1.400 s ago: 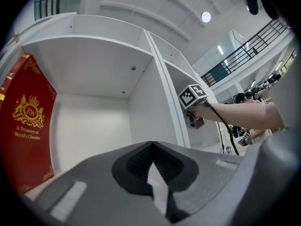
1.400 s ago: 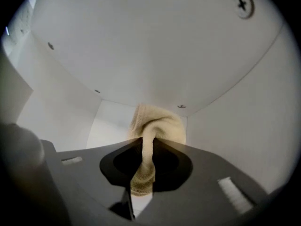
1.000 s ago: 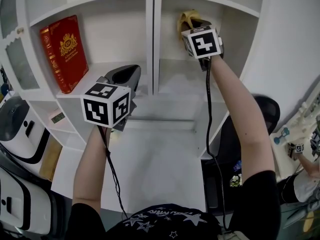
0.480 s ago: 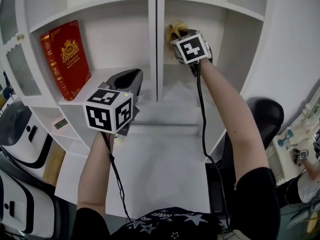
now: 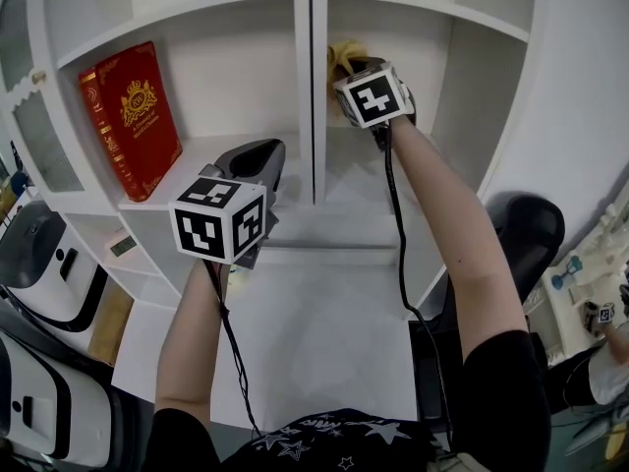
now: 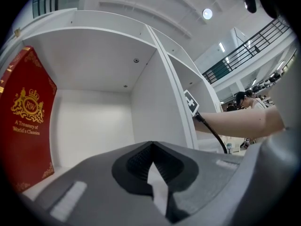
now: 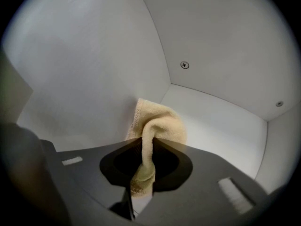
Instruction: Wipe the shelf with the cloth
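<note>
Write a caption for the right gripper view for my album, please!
The right gripper holds a yellow cloth up inside a white shelf compartment.

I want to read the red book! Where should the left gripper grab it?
Probably the top of the spine of the red book, coming in from the open front. It stands upright with its spine facing out and free space above it. The left gripper is shut, so it must open first.
</note>
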`<action>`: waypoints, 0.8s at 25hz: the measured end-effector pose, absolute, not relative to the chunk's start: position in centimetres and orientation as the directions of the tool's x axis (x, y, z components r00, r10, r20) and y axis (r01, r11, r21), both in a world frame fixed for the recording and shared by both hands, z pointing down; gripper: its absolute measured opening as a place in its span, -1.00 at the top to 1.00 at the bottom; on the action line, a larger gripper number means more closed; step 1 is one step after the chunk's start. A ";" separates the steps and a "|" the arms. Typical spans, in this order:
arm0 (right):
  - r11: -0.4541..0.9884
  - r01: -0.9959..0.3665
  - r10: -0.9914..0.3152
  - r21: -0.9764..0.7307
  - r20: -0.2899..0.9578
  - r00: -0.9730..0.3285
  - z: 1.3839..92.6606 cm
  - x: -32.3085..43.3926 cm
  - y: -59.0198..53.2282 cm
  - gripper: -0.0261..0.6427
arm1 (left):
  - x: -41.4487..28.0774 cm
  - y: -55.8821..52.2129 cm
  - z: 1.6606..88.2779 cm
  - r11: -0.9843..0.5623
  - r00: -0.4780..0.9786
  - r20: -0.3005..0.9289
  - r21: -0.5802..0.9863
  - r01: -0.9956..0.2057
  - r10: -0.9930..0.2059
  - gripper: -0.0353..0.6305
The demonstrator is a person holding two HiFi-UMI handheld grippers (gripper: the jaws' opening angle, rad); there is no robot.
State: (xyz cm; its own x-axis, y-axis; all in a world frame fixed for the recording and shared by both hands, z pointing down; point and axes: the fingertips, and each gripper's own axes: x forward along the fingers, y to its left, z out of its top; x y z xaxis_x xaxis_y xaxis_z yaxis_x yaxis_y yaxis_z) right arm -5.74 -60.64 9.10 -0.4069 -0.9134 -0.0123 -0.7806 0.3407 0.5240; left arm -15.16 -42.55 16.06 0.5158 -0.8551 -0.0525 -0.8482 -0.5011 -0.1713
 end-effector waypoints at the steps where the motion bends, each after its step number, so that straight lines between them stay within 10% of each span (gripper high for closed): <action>1: 0.331 -0.783 -0.917 0.527 -0.014 -0.398 9.1 -5.6 -60.7 0.69 | -15.1 -42.5 16.0 -0.502 0.517 -0.053 -0.173 -0.847 -0.854 0.89; 20: 0.207 -0.892 -0.973 0.401 -0.011 -0.231 10.0 2.2 -60.6 0.69 | -14.2 -41.7 15.8 -0.519 0.535 -0.054 -0.180 -0.836 -0.843 0.89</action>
State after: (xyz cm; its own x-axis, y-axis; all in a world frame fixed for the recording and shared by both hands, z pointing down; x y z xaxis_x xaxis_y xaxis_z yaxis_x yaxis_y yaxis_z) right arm 2.18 -60.62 9.97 -0.2306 -0.9730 -0.0114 -0.8923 0.2068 0.4013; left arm -14.19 -41.74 15.82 0.5354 -0.8429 -0.0538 -0.8355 -0.5192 -0.1800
